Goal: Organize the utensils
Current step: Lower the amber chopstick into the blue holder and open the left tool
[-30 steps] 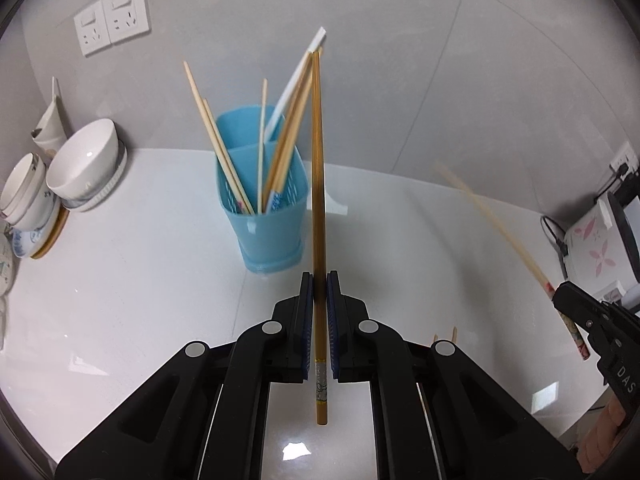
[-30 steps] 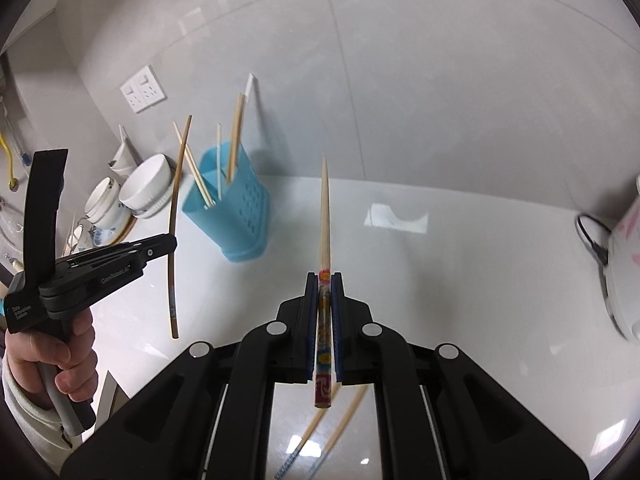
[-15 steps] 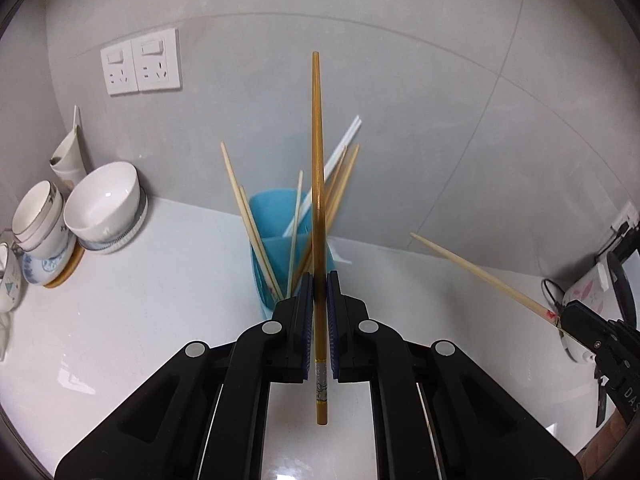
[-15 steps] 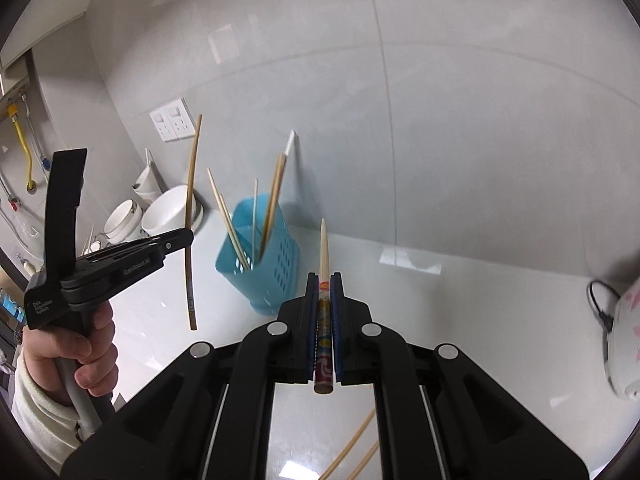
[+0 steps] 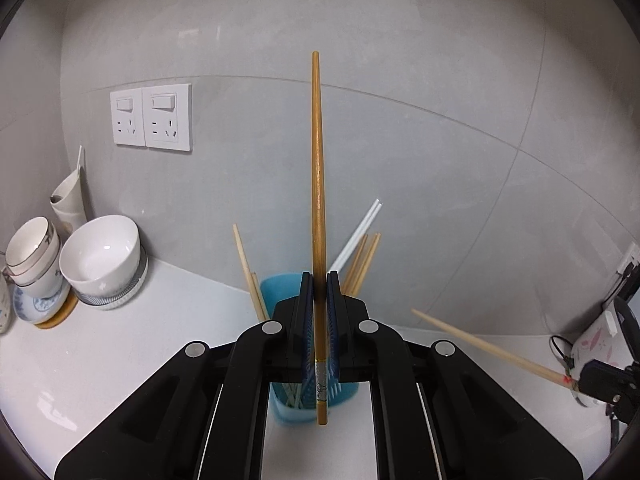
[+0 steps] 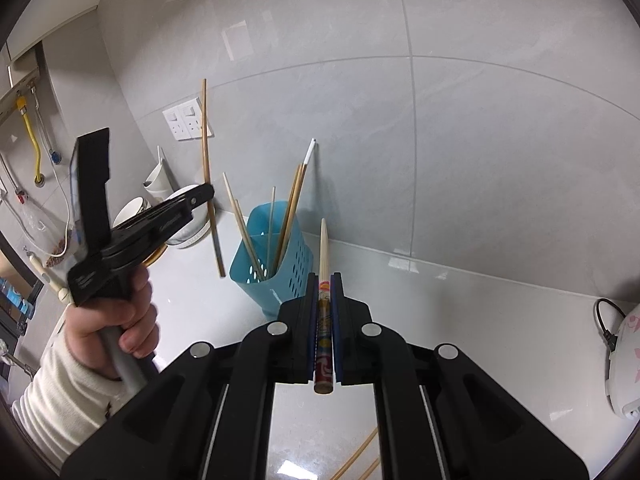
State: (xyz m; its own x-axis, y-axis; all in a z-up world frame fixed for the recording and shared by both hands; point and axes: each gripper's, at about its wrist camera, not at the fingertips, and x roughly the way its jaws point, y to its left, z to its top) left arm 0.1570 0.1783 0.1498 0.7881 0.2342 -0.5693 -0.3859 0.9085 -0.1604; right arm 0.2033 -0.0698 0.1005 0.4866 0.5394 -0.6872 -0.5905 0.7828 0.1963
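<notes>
Since the earlier frames you had lifted and tilted both grippers up: the blue utensil holder (image 5: 280, 292) sat lower in the left wrist view and was now partly hidden behind the jaws, and the wall sockets (image 5: 151, 120) had come toward the middle of that view.

Your left gripper (image 5: 319, 280) was clamped narrow on a dark wooden chopstick (image 5: 317, 184). That stick stood nearly upright between the pads, its thin end high against the grey wall, its decorated butt end poking out below the jaws. In the right wrist view, your left hand (image 6: 116, 320) gripped the handle, with a cream ribbed sleeve (image 6: 60, 384) at the wrist.

Your right gripper (image 6: 325, 280) was closed tight on a pale chopstick with a patterned handle (image 6: 323, 248); the tip pointed ahead, just right of the holder.

The holder stood on the white counter (image 6: 480, 340) near the wall, with several bamboo chopsticks (image 6: 290, 208) and a white pair (image 5: 356, 236) leaning in it.

Two more bamboo chopsticks (image 6: 356, 456) lay on the counter beneath your right gripper. White bowls (image 5: 102, 256) were stacked at the left, near the corner. A floral-patterned appliance (image 6: 626, 364) sat at the far right.
</notes>
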